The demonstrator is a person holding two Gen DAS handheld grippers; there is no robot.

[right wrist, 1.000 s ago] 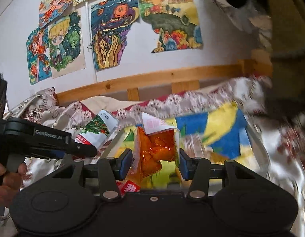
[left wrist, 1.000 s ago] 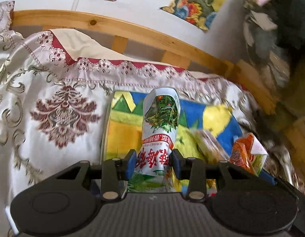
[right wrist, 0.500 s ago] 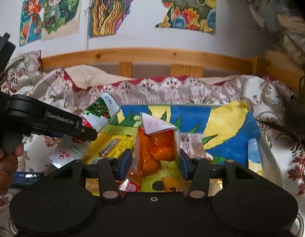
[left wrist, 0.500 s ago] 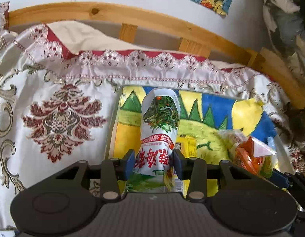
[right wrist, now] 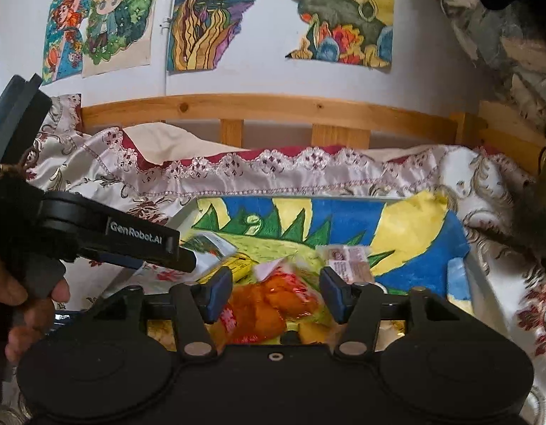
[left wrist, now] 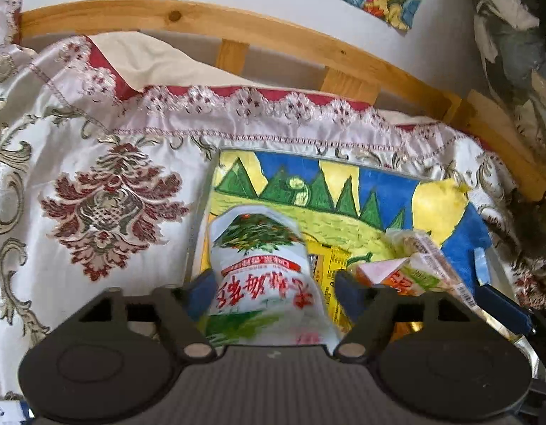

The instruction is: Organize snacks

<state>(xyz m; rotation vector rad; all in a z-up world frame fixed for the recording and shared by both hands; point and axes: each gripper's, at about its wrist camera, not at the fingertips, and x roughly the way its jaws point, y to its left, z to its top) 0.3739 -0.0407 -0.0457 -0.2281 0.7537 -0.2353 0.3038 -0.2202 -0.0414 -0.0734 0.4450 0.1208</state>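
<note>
A shallow tray (left wrist: 198, 233) lined with a bright mountain drawing lies on the patterned bedspread. In the left wrist view a white-and-green snack packet (left wrist: 259, 258) leans over the tray's near left corner, between the jaws of my left gripper (left wrist: 274, 294). Those jaws are opening, and a gap shows beside the right pad. In the right wrist view an orange snack packet (right wrist: 273, 301) lies blurred and low in the tray (right wrist: 485, 283), between the jaws of my right gripper (right wrist: 276, 295). These are opening too, and the pads stand clear of it.
More packets lie in the tray: a yellow one (left wrist: 326, 265) and a clear barcoded one (left wrist: 432, 255). A wooden bed rail (right wrist: 308, 109) and a wall with drawings stand behind. A person's hand (right wrist: 25, 301) holds the left gripper's handle. Dark patterned fabric (left wrist: 513, 35) hangs at right.
Both pairs of jaws have widened and let go. The white-and-green packet has sagged lower and spread; the orange packet has dropped from upright into the tray. Both grippers came closer to the tray.
</note>
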